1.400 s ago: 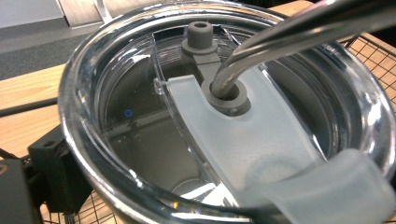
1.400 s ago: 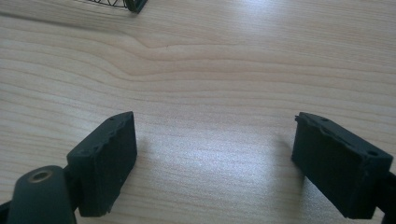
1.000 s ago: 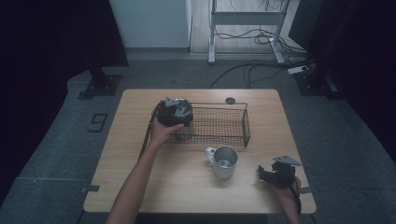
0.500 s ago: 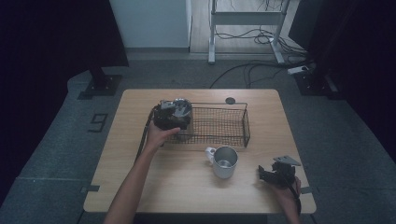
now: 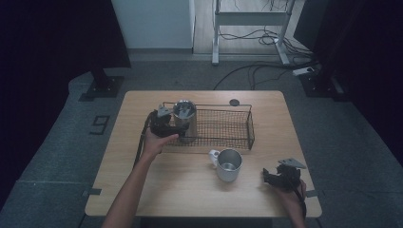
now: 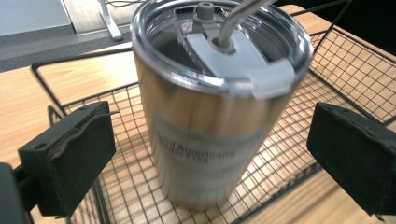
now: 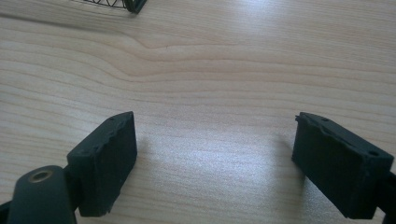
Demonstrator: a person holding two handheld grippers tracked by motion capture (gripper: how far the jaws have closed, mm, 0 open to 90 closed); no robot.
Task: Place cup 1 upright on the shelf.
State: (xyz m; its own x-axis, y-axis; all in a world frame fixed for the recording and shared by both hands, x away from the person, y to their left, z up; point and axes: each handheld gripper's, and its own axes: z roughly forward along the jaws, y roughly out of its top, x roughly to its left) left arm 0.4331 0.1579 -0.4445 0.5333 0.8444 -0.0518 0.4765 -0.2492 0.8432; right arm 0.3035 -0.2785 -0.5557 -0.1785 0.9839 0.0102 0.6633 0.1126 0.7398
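Observation:
A steel tumbler (image 5: 184,116) with a clear lid and a straw stands upright in the left end of a black wire basket (image 5: 251,128). My left gripper (image 5: 175,127) sits just left of it, open. In the left gripper view the tumbler (image 6: 210,116) rises between the two jaws with a gap on each side; the jaws have just been closing a little and do not touch it. A steel mug (image 5: 228,165) with a handle stands on the table in front of the basket. My right gripper (image 5: 267,176) rests near the front right corner, open over bare wood (image 7: 215,93).
The basket's right part holds nothing. A small black round disc (image 5: 234,102) lies behind the basket near the table's far edge. The basket's corner (image 7: 133,4) shows at the top of the right gripper view. Cables and a desk frame stand on the floor beyond.
My left gripper has drawn back to the left, off the tumbler, which now stands uncovered in the basket. The right gripper and the mug have not moved.

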